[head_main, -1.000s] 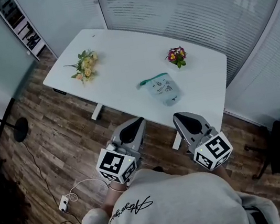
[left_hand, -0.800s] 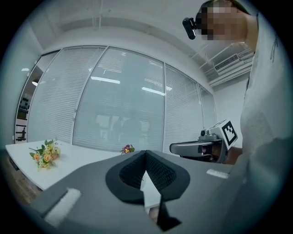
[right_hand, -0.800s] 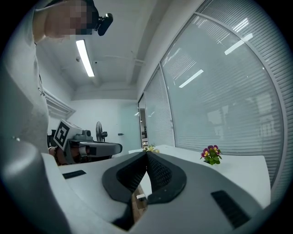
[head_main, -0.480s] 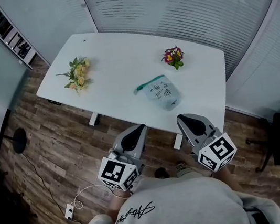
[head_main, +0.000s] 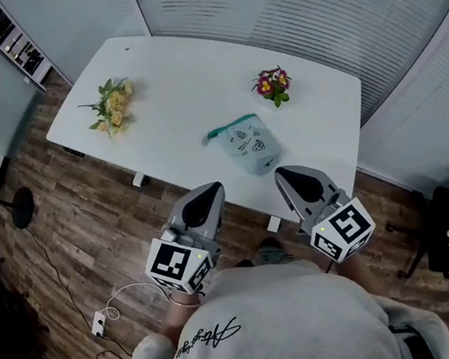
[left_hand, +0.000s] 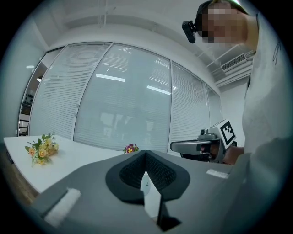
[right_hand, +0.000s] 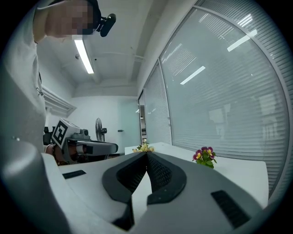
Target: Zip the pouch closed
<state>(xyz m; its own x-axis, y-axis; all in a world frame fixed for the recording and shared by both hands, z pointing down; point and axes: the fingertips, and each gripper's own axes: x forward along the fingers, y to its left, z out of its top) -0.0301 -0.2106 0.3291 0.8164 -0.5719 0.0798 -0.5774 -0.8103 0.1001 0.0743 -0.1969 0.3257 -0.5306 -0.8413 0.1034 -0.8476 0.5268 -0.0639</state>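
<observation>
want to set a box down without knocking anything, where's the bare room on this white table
The widest bare stretch of the table lies between the yellow flowers and the purple flowers. A smaller patch sits right of the pouch. It is tightest at the near edge by the pouch, where the left gripper and right gripper hover.

You have a white table (head_main: 180,69) before you, with a yellow bouquet (head_main: 111,108) at its left end and a purple posy (head_main: 273,84) well apart
</observation>
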